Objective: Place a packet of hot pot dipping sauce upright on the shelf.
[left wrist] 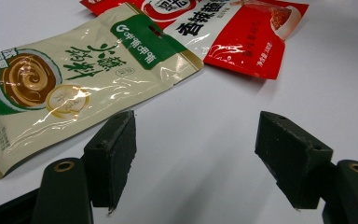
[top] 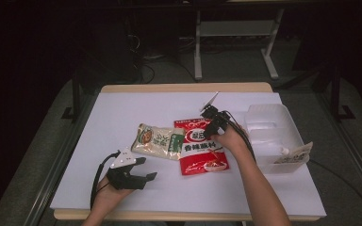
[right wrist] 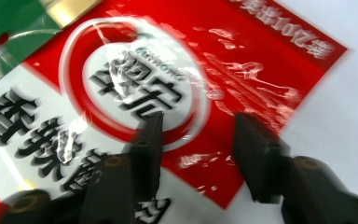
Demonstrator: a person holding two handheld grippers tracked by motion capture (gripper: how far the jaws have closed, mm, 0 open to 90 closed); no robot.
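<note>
A red seasoning packet (top: 202, 150) lies flat at the table's middle, printed side up. A cream packet with a green label (top: 158, 141) lies to its left, their edges touching or overlapping. My right gripper (top: 212, 133) points down onto the red packet's upper right part. In the right gripper view its jaws stand partly apart over the red packet (right wrist: 121, 84), with the gripper (right wrist: 198, 126) near the printed round logo and the film unpinched. My left gripper (top: 148, 168) rests open near the front left. The cream packet (left wrist: 65, 88) and the red packet (left wrist: 242, 37) lie just beyond its empty jaws (left wrist: 196, 154).
A clear plastic bin (top: 268, 125) stands at the table's right, with a small pale packet (top: 294, 154) at its front right corner. The white tabletop (top: 122, 108) ends at wooden edges. Desk legs and cables stand on the floor beyond.
</note>
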